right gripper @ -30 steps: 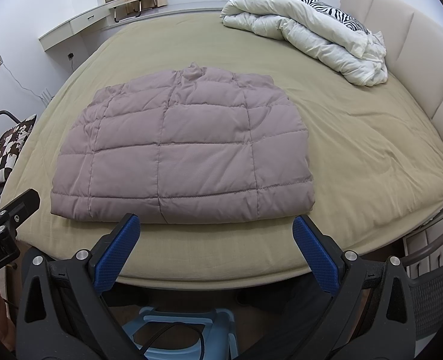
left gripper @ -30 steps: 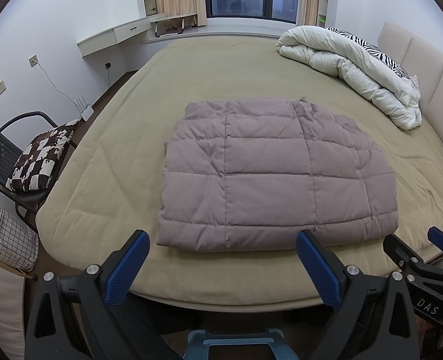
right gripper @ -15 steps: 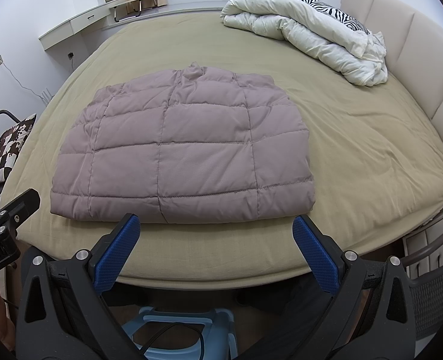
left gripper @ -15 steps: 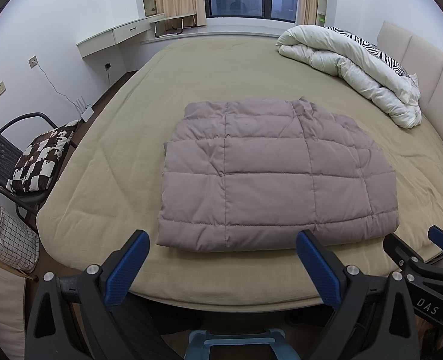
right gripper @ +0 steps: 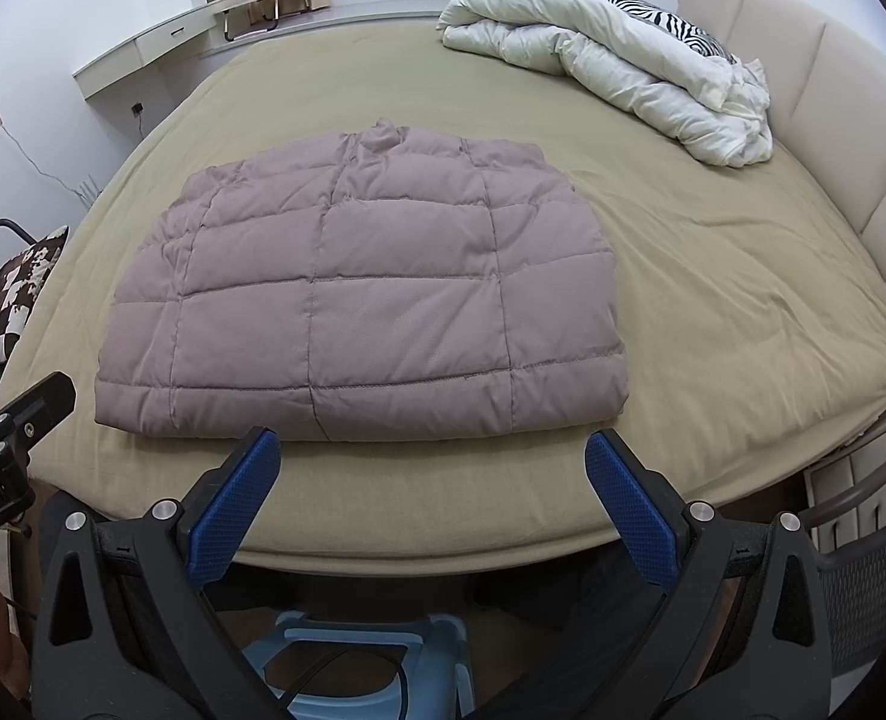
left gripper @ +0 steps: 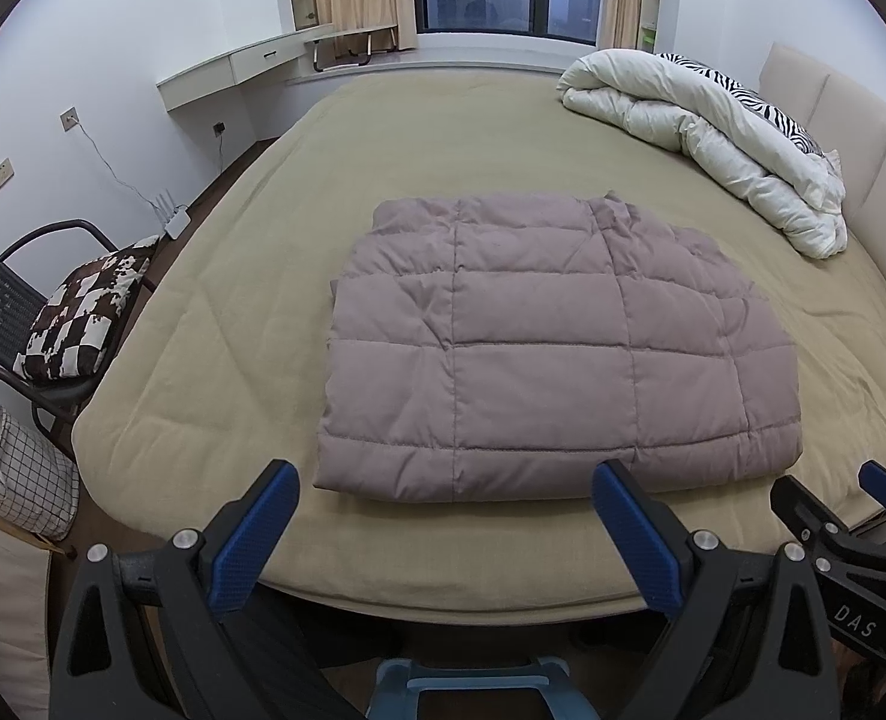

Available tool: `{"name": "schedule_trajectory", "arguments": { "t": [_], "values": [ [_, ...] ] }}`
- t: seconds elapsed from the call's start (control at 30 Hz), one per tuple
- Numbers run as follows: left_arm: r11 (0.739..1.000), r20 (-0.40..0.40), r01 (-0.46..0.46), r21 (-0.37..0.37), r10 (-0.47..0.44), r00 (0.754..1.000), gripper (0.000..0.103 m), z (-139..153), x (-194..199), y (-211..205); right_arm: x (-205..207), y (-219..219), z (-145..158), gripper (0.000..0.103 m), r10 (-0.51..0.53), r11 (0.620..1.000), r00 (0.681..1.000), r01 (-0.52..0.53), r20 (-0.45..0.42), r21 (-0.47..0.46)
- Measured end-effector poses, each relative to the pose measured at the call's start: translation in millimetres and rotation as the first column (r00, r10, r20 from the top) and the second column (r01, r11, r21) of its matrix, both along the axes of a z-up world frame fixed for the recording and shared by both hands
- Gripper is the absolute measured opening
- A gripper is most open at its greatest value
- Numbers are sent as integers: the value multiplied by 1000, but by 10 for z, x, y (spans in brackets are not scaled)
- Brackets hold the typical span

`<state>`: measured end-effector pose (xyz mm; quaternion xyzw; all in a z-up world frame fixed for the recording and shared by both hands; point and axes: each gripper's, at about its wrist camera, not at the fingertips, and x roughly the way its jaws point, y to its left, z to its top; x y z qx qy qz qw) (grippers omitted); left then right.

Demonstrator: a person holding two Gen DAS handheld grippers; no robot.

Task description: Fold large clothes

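Folded jacket on the bed, both grippers off it

The mauve quilted jacket (left gripper: 556,348) lies folded flat on the olive bed (left gripper: 215,324), while the left gripper (left gripper: 443,504) and right gripper (right gripper: 431,468) hover at the near edge, jaws spread wide, gripping nothing.

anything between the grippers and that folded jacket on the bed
Nothing visible. Only bare bedspread lies between each open hand-held gripper, left and right, and the jacket's near edge.
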<state>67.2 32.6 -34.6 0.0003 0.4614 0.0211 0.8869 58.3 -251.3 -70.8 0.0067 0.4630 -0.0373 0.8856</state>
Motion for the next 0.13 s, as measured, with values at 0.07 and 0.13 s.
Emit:
{"name": "schedule_trajectory", "arguments": {
  "t": [0.07,0.13],
  "values": [
    [1000,-2,-1,1,1,1000,100,-6,12,7,-7,-10,-4,103,-2,1000,1000,2,1,-2],
    [1000,3,-3,0,3,1000,100,-4,19,13,1,-25,-13,103,-5,1000,1000,5,-2,1]
  ]
}}
